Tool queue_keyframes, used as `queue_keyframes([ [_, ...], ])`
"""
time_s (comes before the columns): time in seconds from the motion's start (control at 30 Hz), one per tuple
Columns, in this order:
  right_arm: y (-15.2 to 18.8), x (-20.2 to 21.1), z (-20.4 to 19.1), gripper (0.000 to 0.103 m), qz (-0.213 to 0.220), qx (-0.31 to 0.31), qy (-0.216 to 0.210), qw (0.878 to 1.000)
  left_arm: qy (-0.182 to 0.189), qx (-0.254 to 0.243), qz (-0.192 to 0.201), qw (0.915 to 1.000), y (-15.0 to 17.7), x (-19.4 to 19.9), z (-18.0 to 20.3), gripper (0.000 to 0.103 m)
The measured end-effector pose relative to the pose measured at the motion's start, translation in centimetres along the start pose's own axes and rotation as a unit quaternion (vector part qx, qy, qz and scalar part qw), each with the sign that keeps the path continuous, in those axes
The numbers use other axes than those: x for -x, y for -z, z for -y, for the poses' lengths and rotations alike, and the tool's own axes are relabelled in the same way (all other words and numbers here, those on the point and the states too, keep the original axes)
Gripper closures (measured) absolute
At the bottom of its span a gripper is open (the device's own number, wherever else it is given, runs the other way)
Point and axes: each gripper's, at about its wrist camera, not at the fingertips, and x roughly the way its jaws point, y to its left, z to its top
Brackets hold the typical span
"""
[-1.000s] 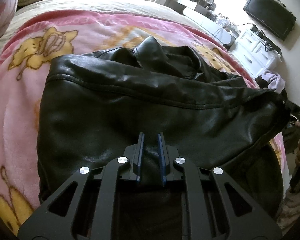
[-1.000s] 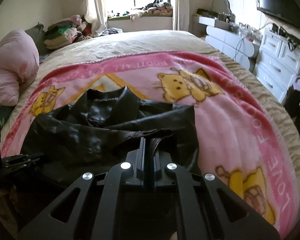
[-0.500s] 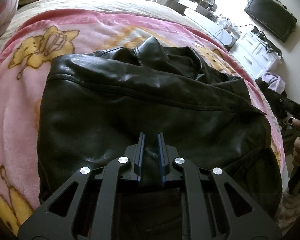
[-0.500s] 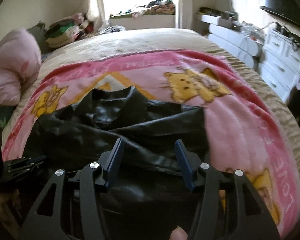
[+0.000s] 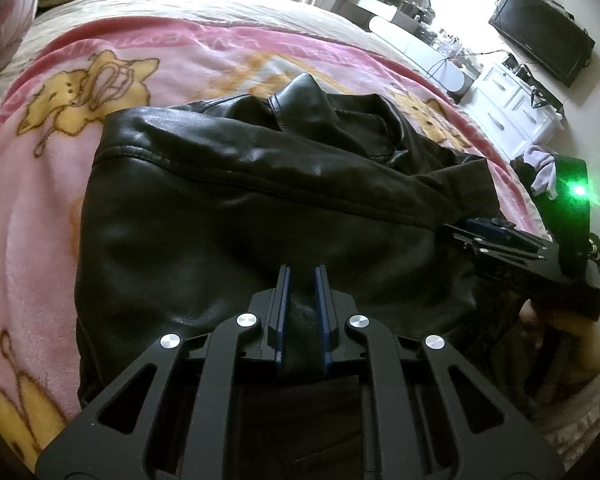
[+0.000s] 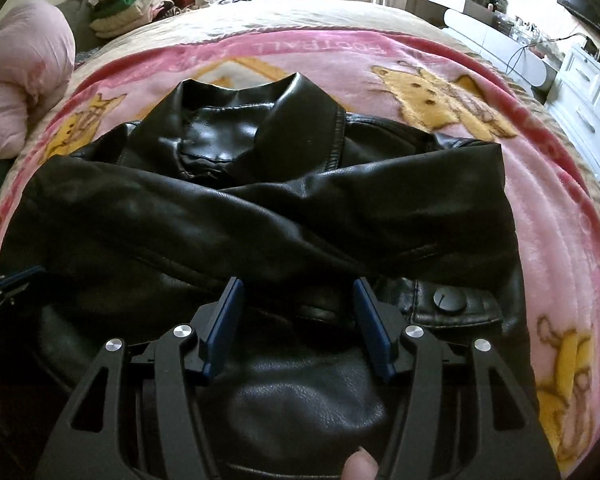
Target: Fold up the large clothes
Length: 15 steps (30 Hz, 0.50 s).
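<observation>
Black leather jacket [image 6: 260, 216] on pink blanket [image 6: 548, 216], sleeves crossed; snap button [image 6: 447, 301] seen from right wrist only. Left tool [image 5: 302, 312] pinching jacket hem fold. Right tool [image 6: 296, 320] spread wide, hovering above hem; also seen sideways [image 5: 488, 232] from left wrist.

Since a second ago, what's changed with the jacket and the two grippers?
The right hand-held gripper let go of the sleeve, which now lies across the leather jacket, and has opened wide over the hem. The left hand-held gripper stays shut on the hem; the jacket stays on the pink blanket.
</observation>
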Motion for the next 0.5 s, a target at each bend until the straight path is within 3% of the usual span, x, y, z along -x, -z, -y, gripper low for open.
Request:
queue_keyframes([
  [0.23,0.2,3.1,-0.7,0.047,0.035,0.009,-0.009,0.999,-0.015,0.002,0.005,0.9999,-0.3,0.7,0.1,0.095],
  [0.5,2.1,7.0,-2.1,0.045,0.067,0.027,-0.039,0.997,-0.038,-0.003,0.034,0.9987,-0.4,3.7,0.4,0.079],
])
